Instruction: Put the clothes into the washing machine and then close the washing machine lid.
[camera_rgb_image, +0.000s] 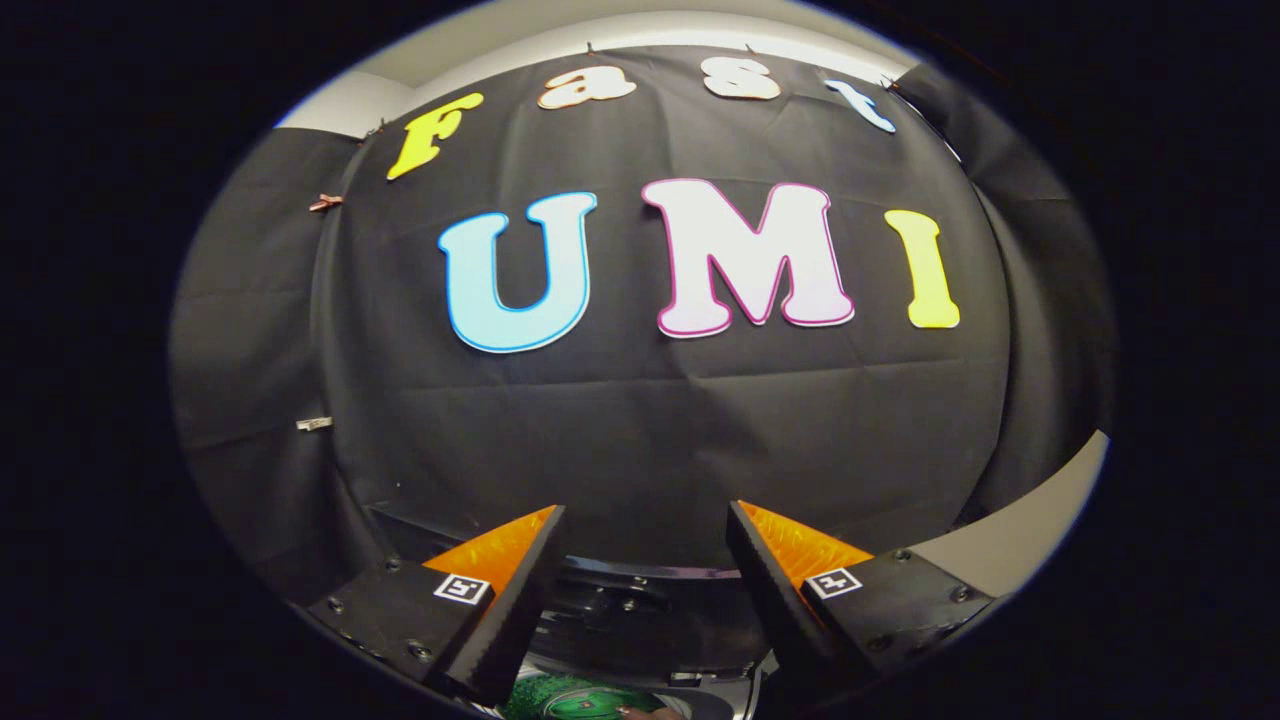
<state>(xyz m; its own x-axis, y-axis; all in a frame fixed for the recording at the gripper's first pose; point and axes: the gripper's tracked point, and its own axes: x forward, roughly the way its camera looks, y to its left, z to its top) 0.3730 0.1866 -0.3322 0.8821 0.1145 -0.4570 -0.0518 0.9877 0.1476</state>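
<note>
My gripper (645, 510) is open, with a wide gap between its orange-and-black fingers (500, 560) and nothing held. It is raised and faces the booth's black cloth wall. Low between the fingers lies the dark top of the washing machine (640, 610), showing a curved edge and some hinge-like parts. Beneath that, a green patterned thing (575, 698) peeks out between the finger bases. Whether it is cloth or part of the machine I cannot tell. The lid's position is not clear from here.
The black cloth wall (650, 420) stands close behind the machine. A pale grey surface (1010, 540) runs along to the right of the right finger. Small clips (313, 424) hold the cloth at the left.
</note>
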